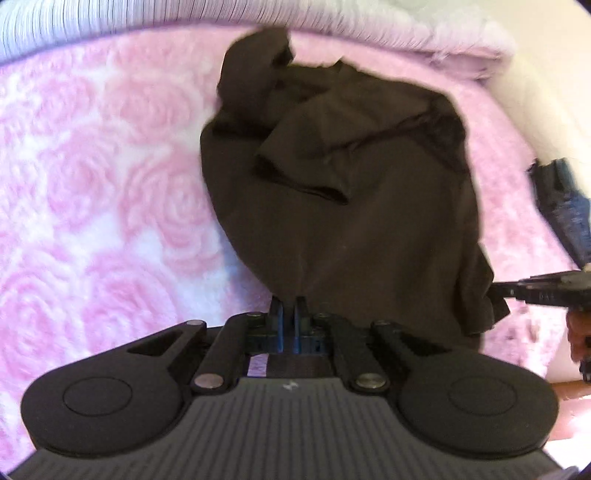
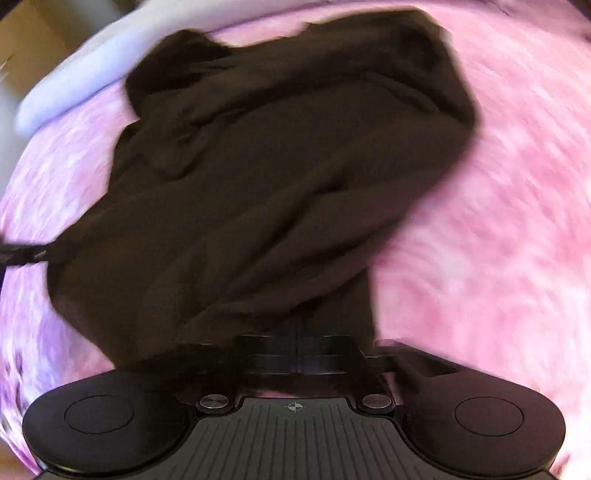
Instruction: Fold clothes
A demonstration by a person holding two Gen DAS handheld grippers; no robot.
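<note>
Barely begun: dark brown garment [image 1: 343, 206] lying crumpled and bunched on the pink rose-patterned bed cover [image 1: 92, 184], no neat fold visible, sleeves and body still to be spread and folded. Left gripper [image 1: 290, 308] with fingers pressed together, pinching the garment's near edge. Right gripper [image 2: 297, 332] likewise closed tight on a gathered edge of the same cloth, though blurred. Striped bedding [image 1: 110, 14] beyond, untouched.

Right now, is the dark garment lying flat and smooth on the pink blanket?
No, the dark garment lies crumpled, with bunched folds.
</note>
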